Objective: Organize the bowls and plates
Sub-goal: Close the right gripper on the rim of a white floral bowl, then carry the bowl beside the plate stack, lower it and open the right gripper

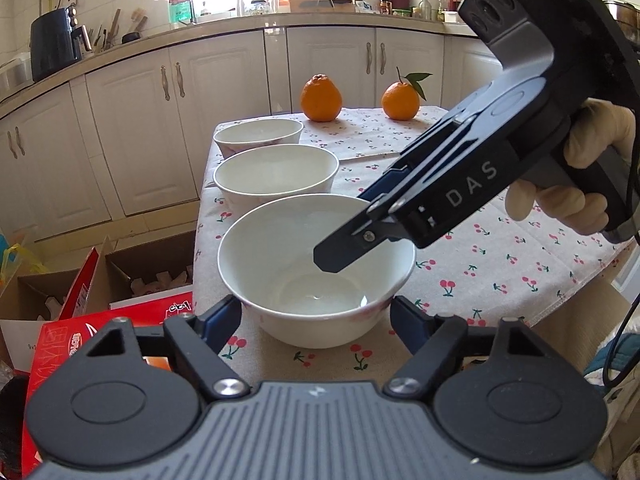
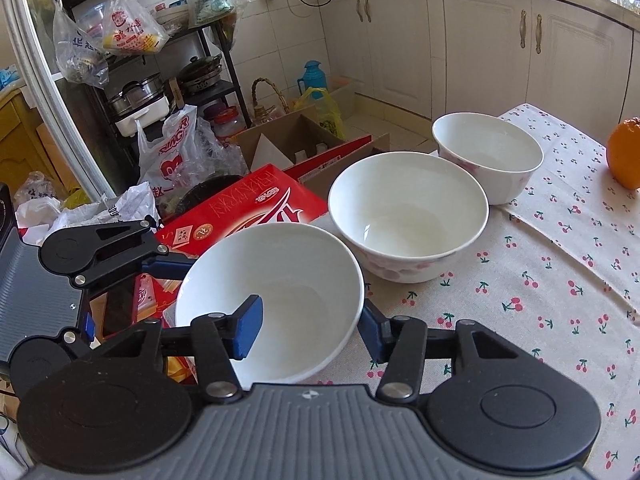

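Three white bowls stand in a row on the cherry-print tablecloth [image 1: 500, 264]. The nearest bowl [image 1: 316, 272] [image 2: 272, 292] sits at the table's corner, with the middle bowl [image 1: 276, 174] [image 2: 408, 216] and the far bowl [image 1: 260, 134] [image 2: 486, 156] behind it. My left gripper [image 1: 316, 312] straddles the nearest bowl low down, a blue pad close to each side; I cannot see firm contact. My right gripper [image 2: 310, 332] [image 1: 352, 228] straddles that bowl's rim. One of its pads [image 2: 248, 328] is inside and the other is outside, with a gap left at the wall. A gloved hand [image 1: 592, 144] holds it.
Two oranges [image 1: 321, 98] [image 1: 400, 100] rest at the table's far end. Off the table's edge beside the bowls, a red box [image 2: 256, 208], open cardboard boxes [image 1: 120, 276] and plastic bags crowd the floor. White cabinets [image 1: 332, 64] run behind.
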A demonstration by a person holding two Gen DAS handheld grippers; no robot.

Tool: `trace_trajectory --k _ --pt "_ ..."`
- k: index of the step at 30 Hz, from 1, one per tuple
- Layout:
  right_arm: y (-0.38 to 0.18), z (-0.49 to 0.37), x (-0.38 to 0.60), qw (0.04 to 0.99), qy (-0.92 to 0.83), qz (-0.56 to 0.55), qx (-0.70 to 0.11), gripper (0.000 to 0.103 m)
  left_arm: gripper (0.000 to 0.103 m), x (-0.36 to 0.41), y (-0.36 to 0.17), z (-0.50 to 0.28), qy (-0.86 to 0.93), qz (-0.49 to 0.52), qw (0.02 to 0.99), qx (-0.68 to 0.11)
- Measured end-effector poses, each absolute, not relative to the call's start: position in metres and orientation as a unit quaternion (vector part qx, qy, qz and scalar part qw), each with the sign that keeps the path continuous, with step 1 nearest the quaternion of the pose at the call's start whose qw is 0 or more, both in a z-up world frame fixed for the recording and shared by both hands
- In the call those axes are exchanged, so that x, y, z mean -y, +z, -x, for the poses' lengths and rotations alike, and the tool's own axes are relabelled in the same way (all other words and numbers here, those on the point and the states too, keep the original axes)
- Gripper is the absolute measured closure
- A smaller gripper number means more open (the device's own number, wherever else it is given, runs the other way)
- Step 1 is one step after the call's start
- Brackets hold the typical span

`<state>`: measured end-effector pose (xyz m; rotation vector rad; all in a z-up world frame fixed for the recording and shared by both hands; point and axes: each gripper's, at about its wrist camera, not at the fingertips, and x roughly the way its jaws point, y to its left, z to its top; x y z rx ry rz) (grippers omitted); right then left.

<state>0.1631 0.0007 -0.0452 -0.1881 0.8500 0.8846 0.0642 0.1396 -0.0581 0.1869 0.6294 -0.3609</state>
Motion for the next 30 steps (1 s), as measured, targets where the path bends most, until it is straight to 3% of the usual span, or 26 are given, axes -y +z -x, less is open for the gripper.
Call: trace_trajectory --k 30 --pt "-0.032 -0.147 0.126 0.881 0.273 0.043 -0.384 0.044 0.022 -0.037 -0.052 -0.112 -0.330 -0.136 0.890 -0.285"
